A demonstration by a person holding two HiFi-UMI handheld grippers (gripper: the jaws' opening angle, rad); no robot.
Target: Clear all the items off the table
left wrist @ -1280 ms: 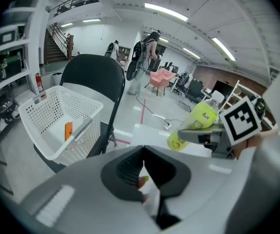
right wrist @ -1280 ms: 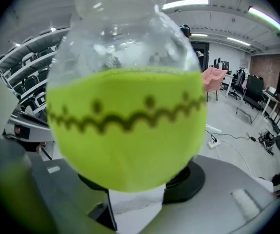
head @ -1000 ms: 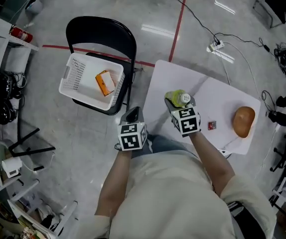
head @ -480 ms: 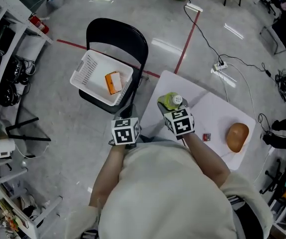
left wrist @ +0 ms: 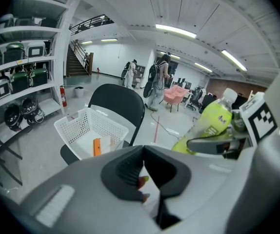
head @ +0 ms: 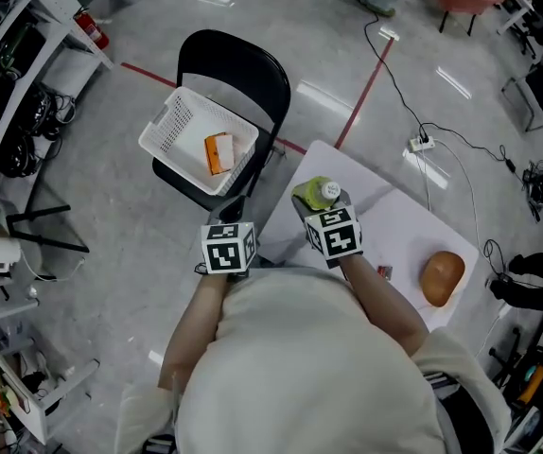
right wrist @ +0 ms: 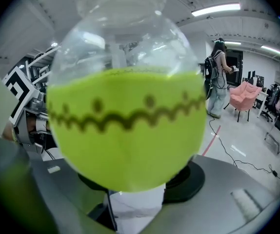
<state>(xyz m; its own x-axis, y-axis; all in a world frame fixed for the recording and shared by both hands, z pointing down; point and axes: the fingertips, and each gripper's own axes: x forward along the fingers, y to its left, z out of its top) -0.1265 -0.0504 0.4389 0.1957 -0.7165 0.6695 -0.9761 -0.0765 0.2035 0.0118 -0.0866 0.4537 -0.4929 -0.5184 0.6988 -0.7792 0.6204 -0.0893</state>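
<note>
On the table point(head: 399, 201): bun point(head: 441, 278) and small red bit point(head: 383, 271) to clear, both well apart from my grippers.
Chair point(head: 238, 60): just left of the table corner, carrying the basket point(head: 179, 121).
Basket: the drop spot, I judge. I should carry over above the rim, lower in beside the orange box point(head: 218, 153), and only then let go.
Bottle point(head: 311, 193): tilted, gripped at the body in my right gripper point(head: 326, 206), jaws spread round it; basket ahead and left.
Left gripper point(head: 236, 212): jaws together, nothing in them; best kept out of the path.
</note>
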